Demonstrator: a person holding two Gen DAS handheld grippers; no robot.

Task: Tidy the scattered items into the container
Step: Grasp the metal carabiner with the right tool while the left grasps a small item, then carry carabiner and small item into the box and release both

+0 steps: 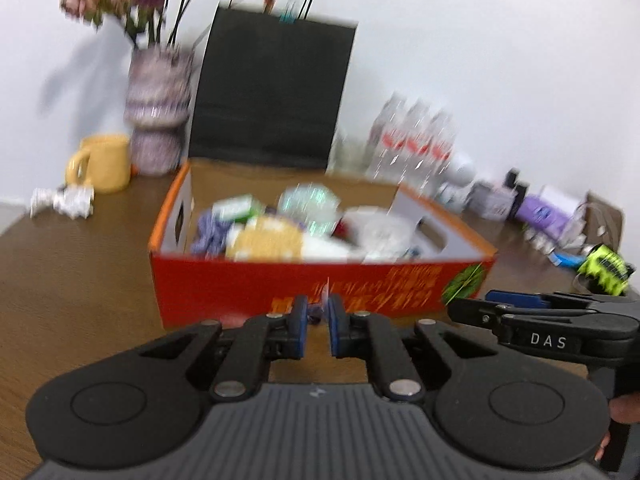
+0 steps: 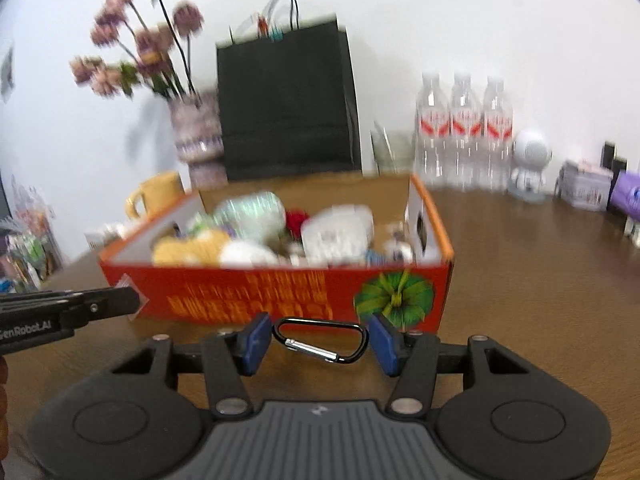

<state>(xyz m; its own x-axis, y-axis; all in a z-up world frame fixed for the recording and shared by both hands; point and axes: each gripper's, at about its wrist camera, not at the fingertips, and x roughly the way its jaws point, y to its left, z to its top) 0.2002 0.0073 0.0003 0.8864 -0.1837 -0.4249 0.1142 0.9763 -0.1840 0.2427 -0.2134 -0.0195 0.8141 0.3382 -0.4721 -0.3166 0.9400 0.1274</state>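
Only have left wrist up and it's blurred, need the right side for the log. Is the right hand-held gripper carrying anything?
Observer: Yes. The right hand-held gripper has a black carabiner with a silver gate clamped lengthwise between its blue pads.
Operator: Over the box?
Observer: No. It is short of the orange box, in front of the near wall, close to the green print.
Operator: White blob by the bottles, what is it?
Observer: A white round-headed robot figurine, standing just right of the three upright bottles.
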